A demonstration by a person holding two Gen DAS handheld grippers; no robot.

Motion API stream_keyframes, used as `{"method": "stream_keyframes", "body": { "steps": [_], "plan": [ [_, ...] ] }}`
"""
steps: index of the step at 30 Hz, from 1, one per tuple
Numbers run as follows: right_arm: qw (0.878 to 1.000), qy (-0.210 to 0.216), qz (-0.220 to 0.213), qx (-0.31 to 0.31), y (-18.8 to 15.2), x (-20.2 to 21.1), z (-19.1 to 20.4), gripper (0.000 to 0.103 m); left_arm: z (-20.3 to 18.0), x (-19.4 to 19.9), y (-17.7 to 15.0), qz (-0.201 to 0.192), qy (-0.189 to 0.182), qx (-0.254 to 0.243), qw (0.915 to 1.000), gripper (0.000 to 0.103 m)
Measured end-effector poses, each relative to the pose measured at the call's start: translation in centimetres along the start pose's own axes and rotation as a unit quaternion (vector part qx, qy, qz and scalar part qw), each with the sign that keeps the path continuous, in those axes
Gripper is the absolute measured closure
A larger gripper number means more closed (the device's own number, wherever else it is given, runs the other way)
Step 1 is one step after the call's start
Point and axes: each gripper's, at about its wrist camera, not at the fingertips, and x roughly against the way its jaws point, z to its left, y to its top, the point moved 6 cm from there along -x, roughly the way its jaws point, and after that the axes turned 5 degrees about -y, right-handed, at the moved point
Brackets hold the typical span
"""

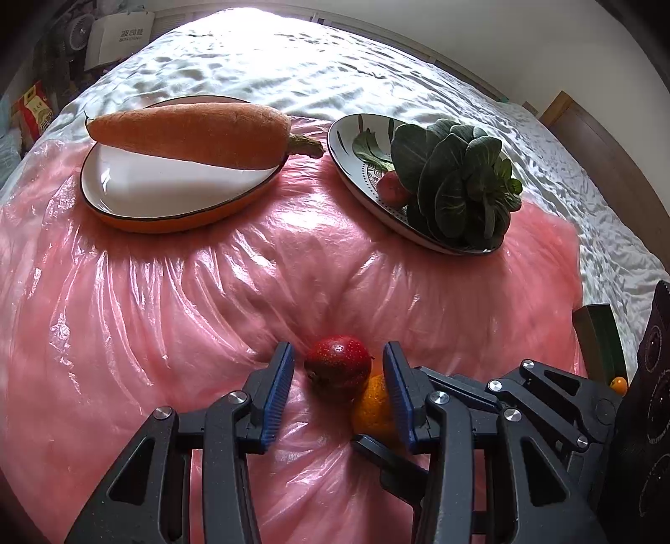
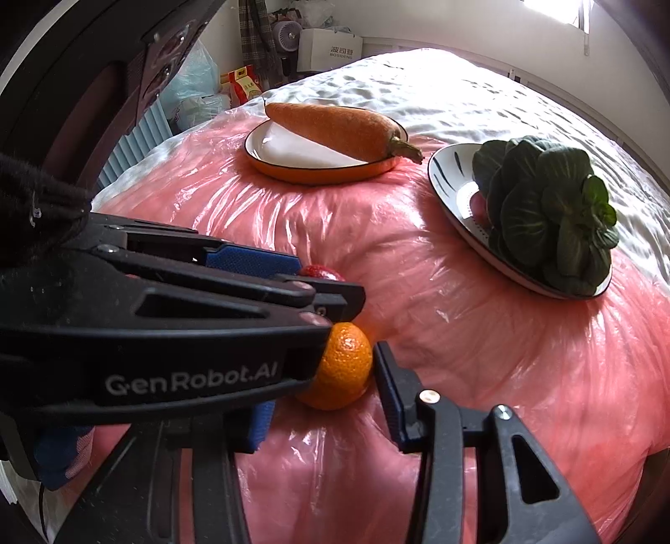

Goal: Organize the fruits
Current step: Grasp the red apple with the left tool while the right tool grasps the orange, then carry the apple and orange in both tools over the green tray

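Observation:
A red fruit (image 1: 338,367) lies on the pink plastic sheet between the open fingers of my left gripper (image 1: 337,391). An orange (image 1: 372,406) touches it on the right, partly behind the right finger. In the right wrist view the orange (image 2: 341,370) sits between the open fingers of my right gripper (image 2: 322,391); the left gripper's body crosses in front and hides my left finger. The red fruit (image 2: 321,273) peeks out behind it. A carrot (image 1: 190,134) lies across an orange-rimmed plate (image 1: 167,196). A patterned plate (image 1: 360,184) holds leafy greens (image 1: 456,184) and a small red fruit (image 1: 391,188).
The pink plastic sheet (image 1: 167,293) covers a soft white bed (image 1: 293,62). A dark box and a small orange fruit (image 1: 619,384) sit at the right edge. Bags, a fan and boxes stand beyond the bed's far left corner (image 2: 293,37).

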Motion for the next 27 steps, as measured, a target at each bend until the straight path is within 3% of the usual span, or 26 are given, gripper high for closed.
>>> {"method": "stream_keyframes", "body": {
  "steps": [12,27],
  "plan": [
    [1.000,0.018,-0.014,-0.010,-0.1,2.3,-0.2,0.029,-0.3,0.6,-0.3,-0.007,-0.006,0.011,0.9999,0.064],
    [0.998,0.013,-0.031,-0.052,-1.5,6.4,-3.2,0.029,-0.3,-0.9,-0.6,-0.007,0.035,0.012,0.9993,0.072]
  ]
}}
